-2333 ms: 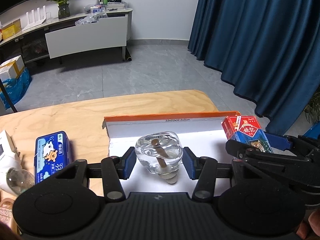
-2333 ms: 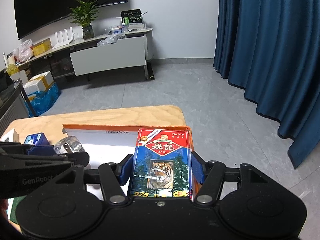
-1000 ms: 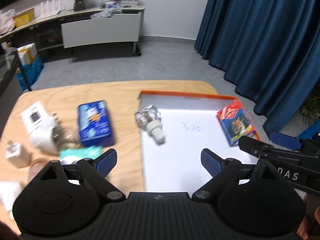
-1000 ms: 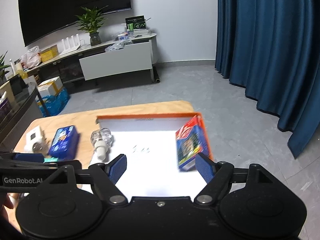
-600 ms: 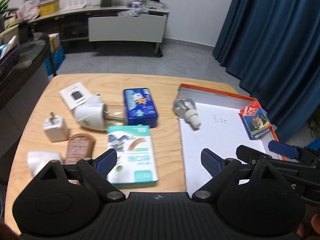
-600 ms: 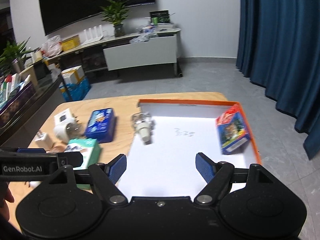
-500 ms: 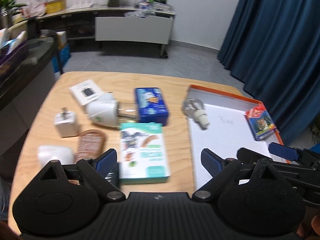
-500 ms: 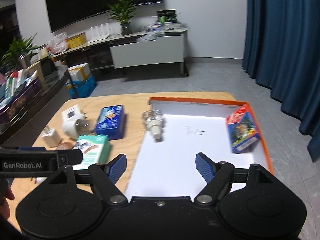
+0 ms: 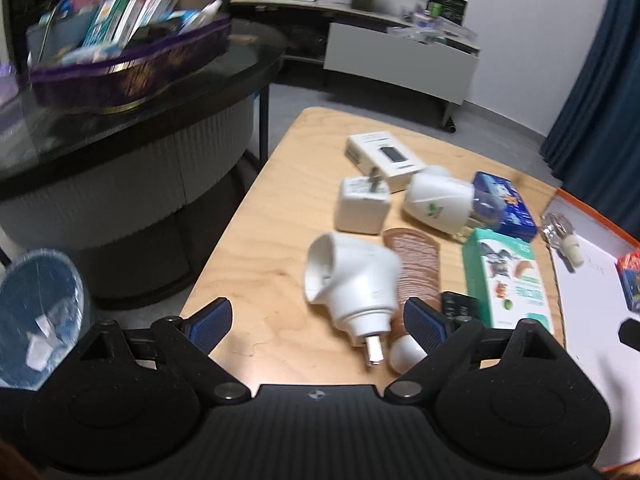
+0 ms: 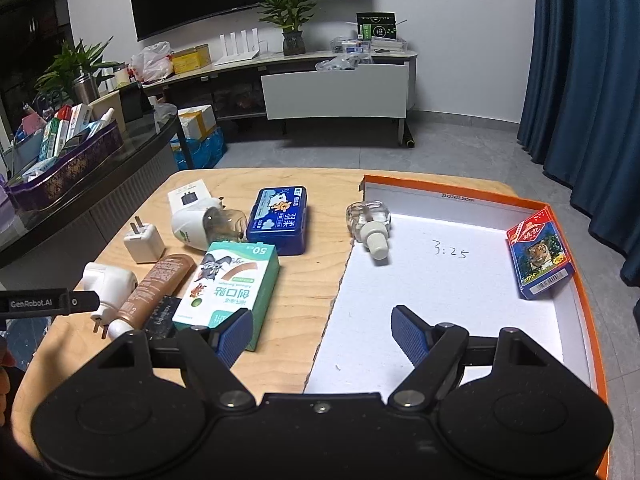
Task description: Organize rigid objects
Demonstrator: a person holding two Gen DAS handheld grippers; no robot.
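Left gripper (image 9: 316,322) spread wide and empty, hovering over the near end of the wooden table (image 9: 256,264), a white angled plug adapter (image 9: 352,284) lying between its blue pads but untouched. Just beside the adapter, a brown tube (image 9: 416,264), then a green plaster box (image 9: 506,280); farther off a square white charger (image 9: 362,206) and a blue tin (image 9: 506,204). Right gripper (image 10: 322,334) likewise wide and empty, poised over the near edge of the orange-rimmed tray (image 10: 452,193). Inside the tray, a clear glass bottle (image 10: 370,222) on its side at the left edge and a pack of playing cards (image 10: 540,254) against the right wall
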